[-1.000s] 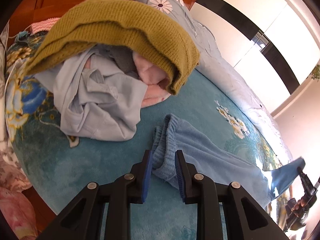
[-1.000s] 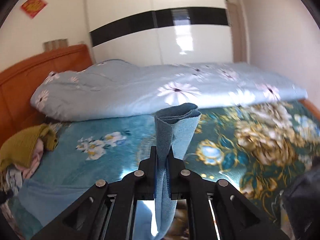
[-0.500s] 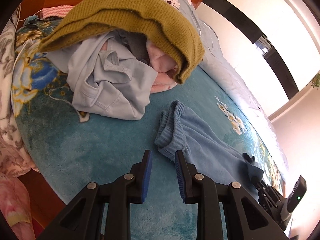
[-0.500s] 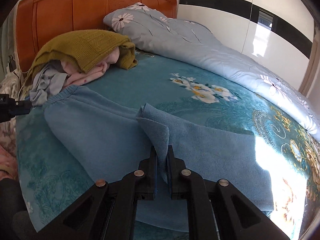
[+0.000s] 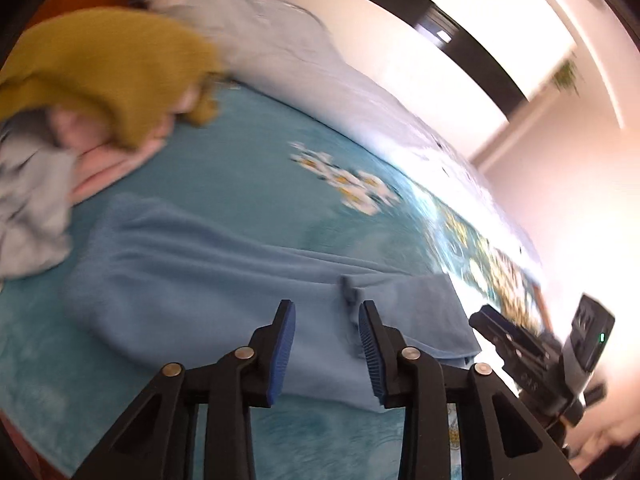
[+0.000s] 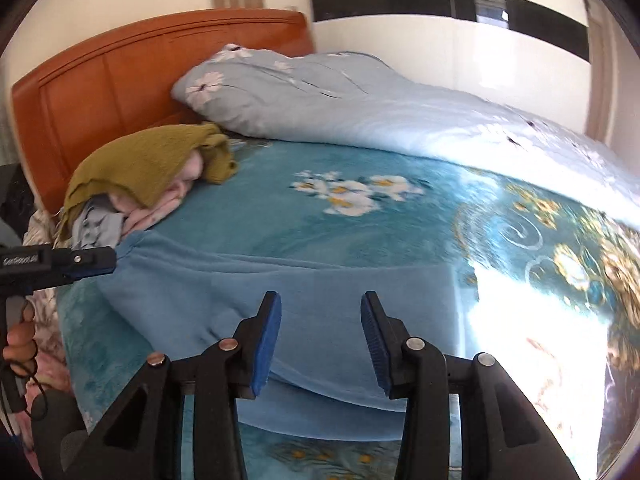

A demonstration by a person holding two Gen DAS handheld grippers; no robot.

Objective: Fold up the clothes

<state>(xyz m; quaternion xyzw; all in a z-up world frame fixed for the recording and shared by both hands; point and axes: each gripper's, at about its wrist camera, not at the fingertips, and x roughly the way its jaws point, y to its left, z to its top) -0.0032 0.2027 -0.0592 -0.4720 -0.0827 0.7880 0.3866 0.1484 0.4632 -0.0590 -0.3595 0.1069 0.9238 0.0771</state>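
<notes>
Right wrist | blue trousers (image 6: 248,292) flat beneath right tool (image 6: 321,340), jaws opening

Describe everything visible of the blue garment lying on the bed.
The blue garment is a soft, fleecy light-blue piece lying flat on the teal floral blanket, folded over so one layer rests on another, with a small wrinkled edge on top. Its far end reaches the clothes pile. Neither opening gripper, left or right, grips it.
</notes>
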